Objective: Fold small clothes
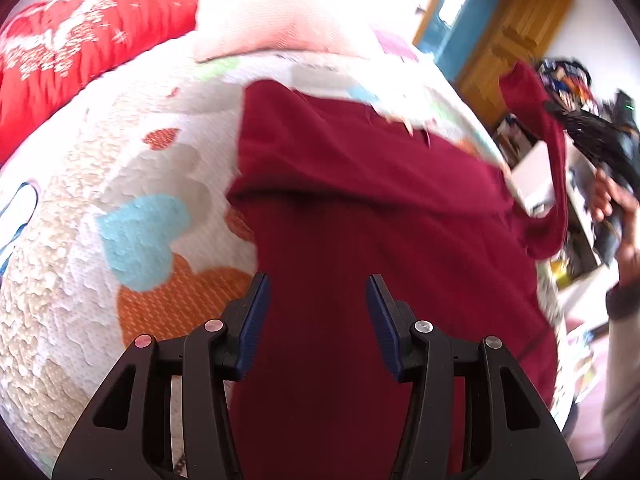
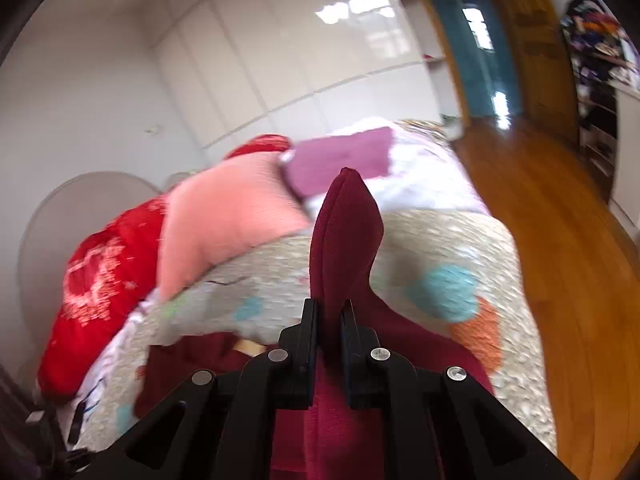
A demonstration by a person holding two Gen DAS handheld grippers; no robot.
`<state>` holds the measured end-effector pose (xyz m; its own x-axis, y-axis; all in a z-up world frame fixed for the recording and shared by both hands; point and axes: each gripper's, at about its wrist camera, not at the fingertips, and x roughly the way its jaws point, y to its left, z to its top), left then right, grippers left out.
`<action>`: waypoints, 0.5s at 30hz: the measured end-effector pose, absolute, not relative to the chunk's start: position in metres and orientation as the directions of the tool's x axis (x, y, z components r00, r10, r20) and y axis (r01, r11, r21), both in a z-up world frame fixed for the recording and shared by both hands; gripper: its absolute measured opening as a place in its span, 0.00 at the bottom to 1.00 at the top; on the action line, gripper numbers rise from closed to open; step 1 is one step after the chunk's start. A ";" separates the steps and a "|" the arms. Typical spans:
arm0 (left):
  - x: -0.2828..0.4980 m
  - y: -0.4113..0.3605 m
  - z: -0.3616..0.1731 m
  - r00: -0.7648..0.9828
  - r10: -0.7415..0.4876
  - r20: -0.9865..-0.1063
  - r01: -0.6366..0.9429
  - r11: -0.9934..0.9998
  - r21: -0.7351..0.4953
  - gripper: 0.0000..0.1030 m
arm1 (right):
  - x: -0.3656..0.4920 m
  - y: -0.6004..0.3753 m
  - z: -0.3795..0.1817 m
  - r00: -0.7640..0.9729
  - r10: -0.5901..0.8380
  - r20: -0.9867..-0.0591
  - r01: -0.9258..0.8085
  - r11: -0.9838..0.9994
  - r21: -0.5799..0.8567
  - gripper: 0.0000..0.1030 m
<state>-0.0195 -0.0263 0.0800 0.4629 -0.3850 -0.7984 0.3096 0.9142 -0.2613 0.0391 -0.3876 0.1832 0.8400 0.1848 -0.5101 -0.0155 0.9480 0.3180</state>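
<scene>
- A dark red garment [image 1: 360,208] lies spread on a bedspread [image 1: 80,272] printed with blue and orange hearts; the bedspread serves as the landmark for everything below.
- The left gripper [image 1: 316,292] hangs above the near part of the garment with its blue-padded jaws standing apart; the cloth shows between and below them, and nothing is pinched.
- The right gripper [image 2: 329,312] has its jaws clamped on a fold of the same garment [image 2: 344,232], which sticks up past the fingertips in a pointed, doubled flap above the bedspread [image 2: 440,240].
- In the left wrist view the right gripper [image 1: 560,116] appears off the bedspread's right edge, held by a hand [image 1: 612,200], with a strip of the red cloth drawn up from the bedspread to it.
- A red patterned quilt [image 1: 80,48] sits along the far left side of the bedspread.
- A pink pillow [image 2: 228,216] lies at the far end, beside the quilt.
- A wooden floor [image 2: 560,260] runs along the right side of the bedspread.
</scene>
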 end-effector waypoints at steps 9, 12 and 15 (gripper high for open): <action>0.014 0.005 0.092 0.568 -0.361 -0.740 0.189 0.932 -0.309 0.48 | 0.092 -0.181 0.099 0.613 0.512 -0.602 -0.411 0.857 0.310 0.11; 0.030 0.010 0.084 0.553 -0.347 -0.758 0.160 0.937 -0.312 0.48 | 0.098 -0.173 0.043 0.479 0.477 -0.737 -0.359 0.873 0.331 0.13; 0.043 0.014 0.080 0.556 -0.346 -0.756 0.153 0.936 -0.316 0.48 | 0.069 -0.201 0.056 0.534 0.464 -0.707 -0.347 0.883 0.317 0.20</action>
<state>0.0431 0.0139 0.0799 0.5562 -0.3462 -0.7555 0.1532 0.9362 -0.3162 0.0692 -0.2006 0.0556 0.5337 0.4637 -0.7072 -0.3471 0.8827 0.3169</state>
